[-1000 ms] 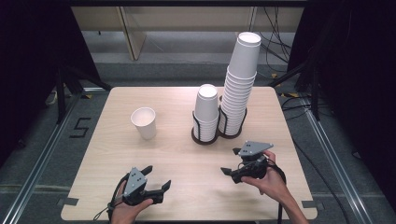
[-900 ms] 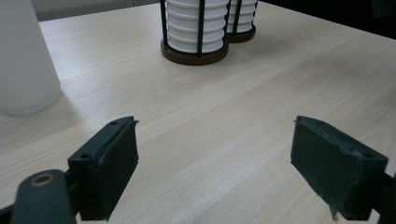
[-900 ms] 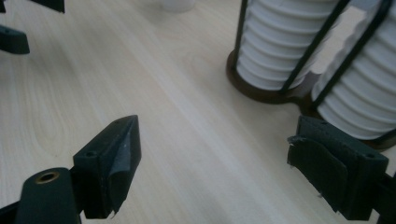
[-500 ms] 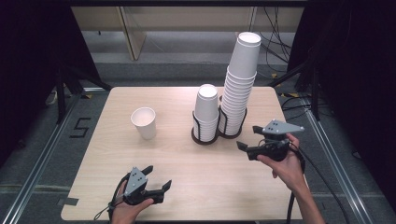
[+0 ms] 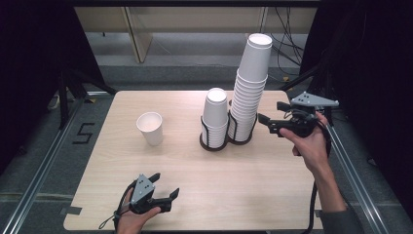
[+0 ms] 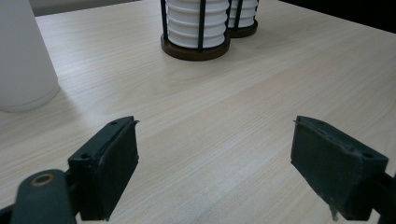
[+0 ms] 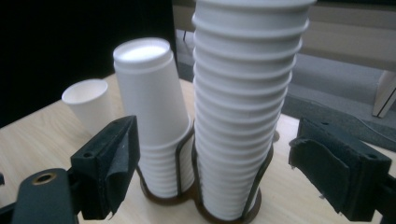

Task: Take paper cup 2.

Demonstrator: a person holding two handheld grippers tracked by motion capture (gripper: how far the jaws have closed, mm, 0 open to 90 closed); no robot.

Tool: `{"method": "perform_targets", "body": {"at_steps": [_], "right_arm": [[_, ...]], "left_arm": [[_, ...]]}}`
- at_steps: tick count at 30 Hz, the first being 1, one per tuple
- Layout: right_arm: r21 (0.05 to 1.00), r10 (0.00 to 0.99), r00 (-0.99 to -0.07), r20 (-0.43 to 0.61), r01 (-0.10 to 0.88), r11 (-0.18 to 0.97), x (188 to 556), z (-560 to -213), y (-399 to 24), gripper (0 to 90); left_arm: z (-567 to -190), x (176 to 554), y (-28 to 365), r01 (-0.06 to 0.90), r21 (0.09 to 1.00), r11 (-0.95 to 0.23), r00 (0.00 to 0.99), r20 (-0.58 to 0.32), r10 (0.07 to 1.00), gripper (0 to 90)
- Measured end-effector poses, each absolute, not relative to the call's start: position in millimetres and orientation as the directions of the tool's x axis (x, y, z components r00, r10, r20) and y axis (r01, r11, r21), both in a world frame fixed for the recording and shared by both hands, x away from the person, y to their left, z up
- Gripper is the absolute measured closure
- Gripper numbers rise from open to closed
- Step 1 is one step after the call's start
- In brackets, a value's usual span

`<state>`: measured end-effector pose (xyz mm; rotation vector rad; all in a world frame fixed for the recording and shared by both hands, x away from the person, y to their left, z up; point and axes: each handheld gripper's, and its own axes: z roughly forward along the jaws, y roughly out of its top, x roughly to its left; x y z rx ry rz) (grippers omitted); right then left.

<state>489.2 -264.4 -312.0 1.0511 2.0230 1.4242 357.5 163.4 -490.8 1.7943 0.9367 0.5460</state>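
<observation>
A tall stack of white paper cups (image 5: 249, 87) (image 7: 245, 107) stands in a black wire holder at the table's back right. A shorter stack (image 5: 215, 117) (image 7: 152, 116) stands in a second holder (image 6: 196, 44) just left of it. One single white cup (image 5: 150, 128) (image 7: 88, 105) (image 6: 21, 56) stands upright on the table further left. My right gripper (image 5: 267, 122) (image 7: 215, 168) is open, raised just right of the tall stack and facing it, apart from the cups. My left gripper (image 5: 165, 187) (image 6: 215, 163) lies open near the front edge with nothing between its jaws.
The light wooden table (image 5: 234, 180) has bare room in its middle and front right. A metal rail (image 5: 39, 165) runs along the floor at the left. Dark curtains flank both sides, and cables (image 5: 287, 48) hang behind the table.
My right gripper has risen from the table's front right and moved back toward the tall cup stack, staying open. The left gripper has not moved.
</observation>
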Motion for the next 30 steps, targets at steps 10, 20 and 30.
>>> {"method": "perform_targets", "body": {"at_steps": [10,20,30], "right_arm": [[0.935,0.804,-0.592,0.055,0.312,0.166,510.5,-276.9,-261.5,15.6],[0.944,0.823,-0.567,0.045,0.294,0.151,534.7,-247.2,-246.4,15.6],[0.940,0.840,-0.541,0.043,0.305,0.149,560.0,-234.2,-234.2,15.5]], "left_arm": [[-492.5,358.2,161.4,0.348,0.916,-0.199,0.604,-0.057,0.795,14.6],[-492.4,357.7,160.5,0.354,0.911,-0.213,0.609,-0.052,0.791,14.6],[-493.4,358.1,158.9,0.352,0.914,-0.201,0.612,-0.062,0.788,14.6]]}}
